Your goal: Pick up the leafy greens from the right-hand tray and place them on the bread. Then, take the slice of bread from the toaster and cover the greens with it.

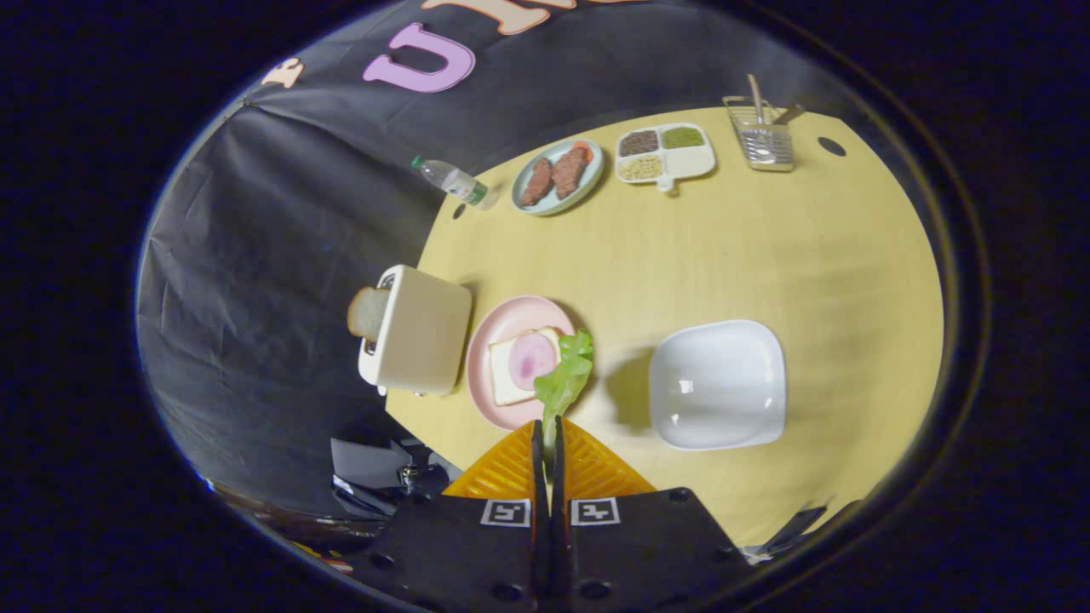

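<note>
My gripper point(547, 430) is shut on a green lettuce leaf point(566, 375), which sticks out ahead of the fingertips and hangs high above the table. Below it lies a pink plate point(498, 328) holding a slice of bread point(504, 375) topped with a round of pink ham point(532, 358); the leaf overlaps the plate's right side. Left of the plate stands a cream toaster point(421, 332) with a slice of bread point(368, 312) sticking out of its slot. To the right of the leaf sits a white square tray point(719, 383), empty inside.
At the table's far side lie a water bottle point(451, 180) on its side, a pale blue plate with meat pieces point(558, 176), a white divided dish of grains point(664, 153) and a wire rack with utensils point(760, 132). Bare yellow tabletop point(766, 247) spreads between them and the white tray.
</note>
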Available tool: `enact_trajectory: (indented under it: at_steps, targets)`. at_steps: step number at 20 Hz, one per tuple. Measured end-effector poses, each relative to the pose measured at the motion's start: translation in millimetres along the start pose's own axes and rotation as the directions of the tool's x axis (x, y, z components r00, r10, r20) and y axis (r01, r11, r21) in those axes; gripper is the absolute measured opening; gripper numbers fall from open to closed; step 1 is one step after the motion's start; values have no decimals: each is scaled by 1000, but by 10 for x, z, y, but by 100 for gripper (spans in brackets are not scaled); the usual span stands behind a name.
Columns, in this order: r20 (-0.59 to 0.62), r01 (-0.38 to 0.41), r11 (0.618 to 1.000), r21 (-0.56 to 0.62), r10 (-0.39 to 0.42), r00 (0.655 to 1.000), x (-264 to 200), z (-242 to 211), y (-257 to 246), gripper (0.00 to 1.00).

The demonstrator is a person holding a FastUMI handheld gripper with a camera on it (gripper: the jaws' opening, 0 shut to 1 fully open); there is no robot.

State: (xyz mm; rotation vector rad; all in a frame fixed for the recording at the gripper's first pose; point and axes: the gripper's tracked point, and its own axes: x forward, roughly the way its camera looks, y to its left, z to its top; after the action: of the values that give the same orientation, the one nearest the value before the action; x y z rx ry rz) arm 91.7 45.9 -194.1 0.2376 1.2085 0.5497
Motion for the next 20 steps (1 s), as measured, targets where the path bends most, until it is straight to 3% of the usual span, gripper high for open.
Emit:
enact_trajectory:
  at_steps: [6, 12, 15, 20]
  targets:
    - [10, -97, 995, -7, 97, 995, 359, 130, 644, 3]
    - [-66, -138, 989, -43, 135, 989, 1003, -19, 1135, 3]
    - [-89, -100, 992, -76, 94, 992, 1219, -67, 1053, 4]
    - [-87, 73, 983, -171, -89, 992, 1569, -55, 499, 4]
